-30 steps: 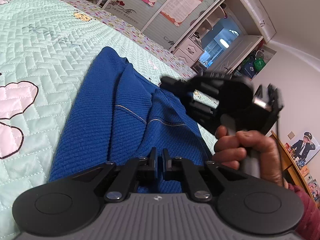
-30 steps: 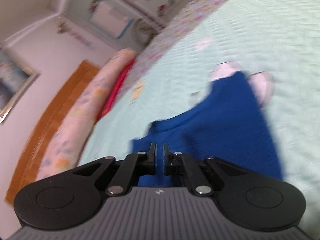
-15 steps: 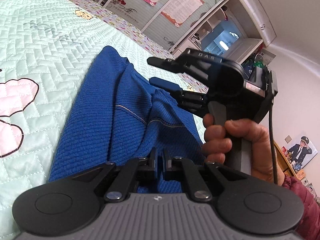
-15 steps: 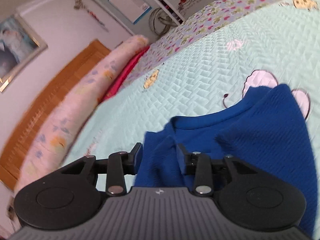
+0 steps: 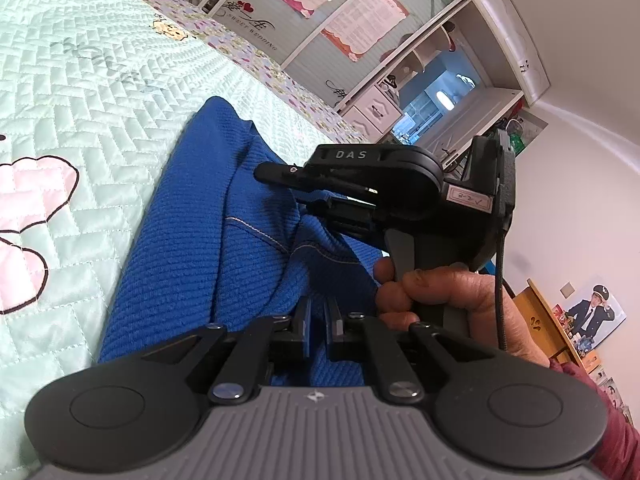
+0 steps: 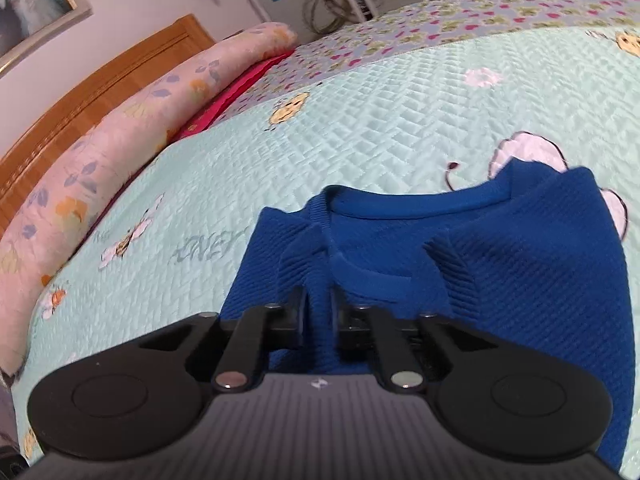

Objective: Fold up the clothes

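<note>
— Both grippers pinching something?
— Yes. The left gripper (image 5: 316, 322) is clamped on the blue sweater (image 5: 188, 248); the right gripper (image 6: 320, 312) is clenched on cloth by its collar (image 6: 416, 200).
— Where's the sweater?
— Partly folded on the bed quilt (image 6: 360, 120), away from its edges.

Ahead of the matt black plastic left gripper (image 5: 317, 322) lies a blue ribbed-knit cloth sweater (image 5: 188, 248) on a satiny, stitched quilt (image 5: 80, 92), while left of the right gripper (image 6: 319, 312) run a floral cloth bolster (image 6: 120, 120) and a glossy wooden headboard (image 6: 100, 84).
</note>
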`<state>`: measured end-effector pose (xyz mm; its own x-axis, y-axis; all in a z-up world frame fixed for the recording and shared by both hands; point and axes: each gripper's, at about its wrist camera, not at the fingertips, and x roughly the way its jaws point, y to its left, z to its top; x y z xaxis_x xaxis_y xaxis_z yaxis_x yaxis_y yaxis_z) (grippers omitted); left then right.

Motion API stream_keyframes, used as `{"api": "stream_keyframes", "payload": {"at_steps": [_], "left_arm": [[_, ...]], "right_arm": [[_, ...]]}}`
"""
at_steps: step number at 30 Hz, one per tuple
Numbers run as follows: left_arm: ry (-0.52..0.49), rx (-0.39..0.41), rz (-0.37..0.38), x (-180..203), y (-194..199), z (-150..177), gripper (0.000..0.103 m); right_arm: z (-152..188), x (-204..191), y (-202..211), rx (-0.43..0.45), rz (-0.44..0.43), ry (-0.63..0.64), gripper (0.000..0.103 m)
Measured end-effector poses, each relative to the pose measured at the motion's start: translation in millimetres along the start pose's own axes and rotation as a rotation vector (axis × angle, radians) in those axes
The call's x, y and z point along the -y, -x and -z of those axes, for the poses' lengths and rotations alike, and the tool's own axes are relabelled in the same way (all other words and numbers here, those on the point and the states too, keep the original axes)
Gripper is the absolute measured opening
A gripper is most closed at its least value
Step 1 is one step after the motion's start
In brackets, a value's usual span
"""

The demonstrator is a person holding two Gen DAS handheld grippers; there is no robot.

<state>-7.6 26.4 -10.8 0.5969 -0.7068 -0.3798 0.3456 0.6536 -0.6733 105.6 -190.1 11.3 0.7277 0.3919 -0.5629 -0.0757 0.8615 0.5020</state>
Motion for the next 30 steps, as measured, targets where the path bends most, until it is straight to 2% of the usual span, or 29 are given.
{"api": "stream_keyframes", "payload": {"at_steps": [4,6,9,14,18,21,26,27,29,30], "left_arm": [[0.009,0.009,0.008,-0.5,2.0,-1.7,0.01],[-0.004,0.036,0.011,2.8,6.3,-2.2,0.017],[-0.039,0.076,0.003,6.8,12.1,-1.8,0.025],[-0.011,0.071,0.006,0.8,11.3,-2.7,0.026],[0.01,0.056,0.013,-2.4,8.9,-4.5,0.026],[0.005,0.051,0.01,-1.1,7.8,-4.0,0.026],[-0.008,0.049,0.004,0.1,6.6,-2.3,0.026],[-0.009,0.048,0.004,0.2,6.5,-2.2,0.026],[-0.01,0.047,0.003,0.2,6.5,-2.1,0.026],[-0.011,0.047,0.002,0.3,6.5,-2.0,0.026]], "right_arm": [[2.7,-4.4,3.5,0.028,0.045,0.005,0.006],[4.2,-8.9,4.4,0.043,0.079,0.021,0.006],[3.6,-7.0,3.3,0.038,0.085,0.008,0.005],[1.5,-1.0,0.7,0.019,0.082,-0.026,0.005],[-0.1,3.8,-1.4,0.005,0.079,-0.052,0.01],[-1.8,1.3,5.6,0.033,0.018,-0.068,0.015],[-4.9,-4.7,20.0,0.091,-0.101,-0.094,0.015],[-5.9,-5.8,16.3,0.077,-0.111,-0.095,0.015],[-7.6,-6.3,-3.1,0.008,-0.081,-0.088,0.011],[-6.4,-3.6,-13.9,-0.019,-0.021,-0.083,0.0]]}}
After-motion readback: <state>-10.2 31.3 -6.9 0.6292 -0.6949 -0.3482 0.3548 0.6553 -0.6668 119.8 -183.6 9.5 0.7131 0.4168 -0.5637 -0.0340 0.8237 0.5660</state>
